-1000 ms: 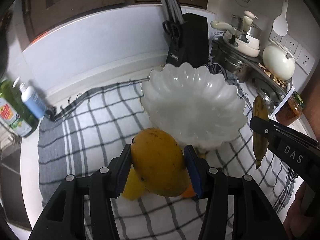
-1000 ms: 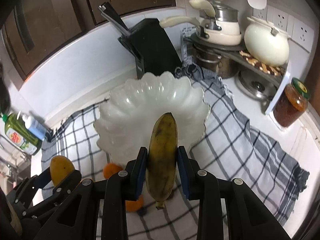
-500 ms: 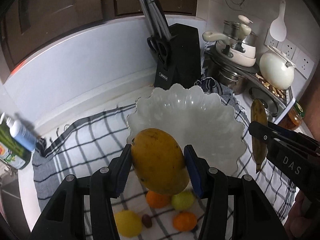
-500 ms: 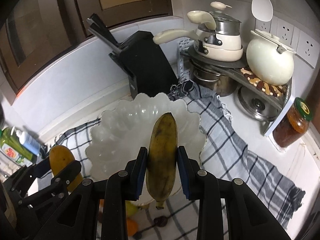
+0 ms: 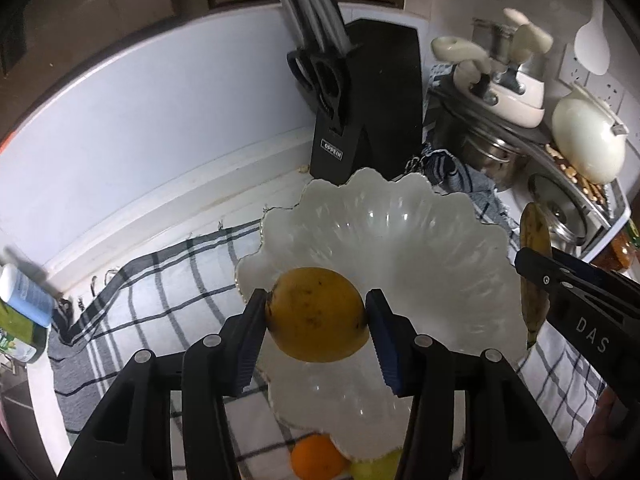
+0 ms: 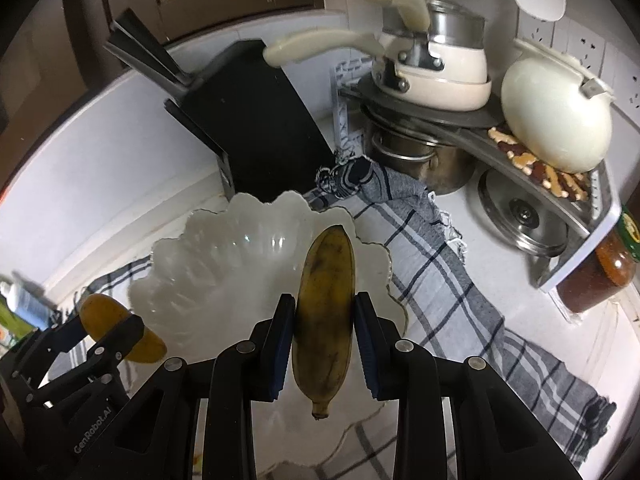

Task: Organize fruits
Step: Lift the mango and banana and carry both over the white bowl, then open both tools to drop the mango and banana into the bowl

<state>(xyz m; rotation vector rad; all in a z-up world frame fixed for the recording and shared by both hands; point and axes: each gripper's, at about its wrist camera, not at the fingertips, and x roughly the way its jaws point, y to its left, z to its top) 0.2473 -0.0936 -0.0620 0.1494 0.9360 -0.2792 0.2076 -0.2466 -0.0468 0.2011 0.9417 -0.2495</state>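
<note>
My left gripper (image 5: 315, 304) holds a yellow-orange mango (image 5: 320, 332) over the near side of a scalloped white bowl (image 5: 400, 208). Its jaws are closing, with the pads pressing on the mango's sides. My right gripper (image 6: 323, 302) is shut on a brown-spotted banana (image 6: 328, 264), which points lengthwise over the bowl's (image 6: 224, 256) right rim. The mango (image 6: 100, 316) and left gripper also show at the lower left of the right wrist view. The banana (image 5: 534, 240) shows at the right edge of the left wrist view. An orange (image 5: 316, 454) and a yellow-green fruit (image 5: 376, 466) lie on the cloth below the bowl's near rim.
A checked grey cloth (image 5: 160, 280) covers the counter under the bowl. A black knife block (image 5: 372, 100) stands just behind it. Stacked pots (image 6: 432, 72), a white lidded pot (image 6: 556, 120) and a jar (image 6: 600, 276) crowd the right. A soap bottle (image 5: 24, 296) stands far left.
Both grippers have moved forward with their fruit, from in front of the bowl to over it. The loose fruits on the cloth have slid to the bottom of the left view.
</note>
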